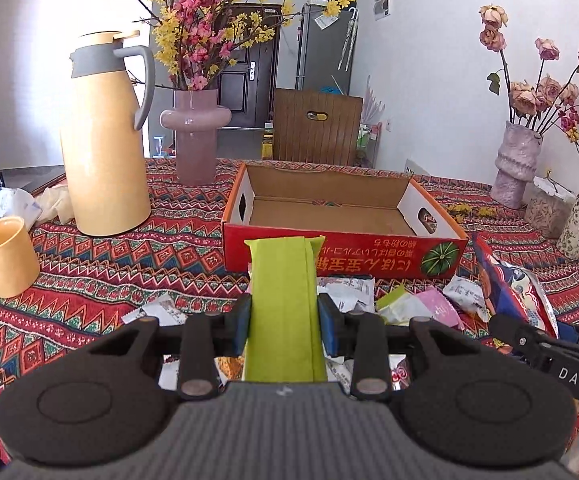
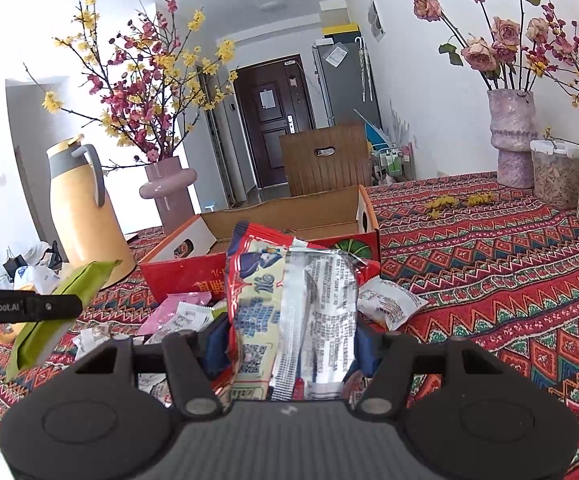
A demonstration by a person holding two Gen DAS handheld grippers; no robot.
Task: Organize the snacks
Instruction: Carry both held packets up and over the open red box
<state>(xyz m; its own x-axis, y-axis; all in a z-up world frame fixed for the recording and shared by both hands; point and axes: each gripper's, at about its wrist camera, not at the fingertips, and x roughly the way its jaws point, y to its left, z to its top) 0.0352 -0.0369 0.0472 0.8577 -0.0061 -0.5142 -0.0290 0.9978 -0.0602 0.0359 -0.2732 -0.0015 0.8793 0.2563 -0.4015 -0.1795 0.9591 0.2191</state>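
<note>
My left gripper (image 1: 283, 322) is shut on a lime green snack packet (image 1: 281, 300) and holds it above the table, just short of the red cardboard box (image 1: 345, 252). The box is open and looks empty. My right gripper (image 2: 289, 344) is shut on a large red, white and silver snack bag (image 2: 293, 304), lifted near the same box (image 2: 185, 272). The green packet (image 2: 65, 296) shows at left in the right wrist view. Several small snack packets (image 1: 429, 304) lie loose on the patterned tablecloth in front of the box.
A yellow thermos jug (image 1: 105, 136) and yellow mug (image 1: 3, 256) stand at left. A pink vase of blossoms (image 1: 195, 136) is behind the box. Vases with dried roses (image 1: 517, 164) and a clear jar (image 2: 555, 176) stand at right. A wooden chair (image 1: 317, 126) is behind the table.
</note>
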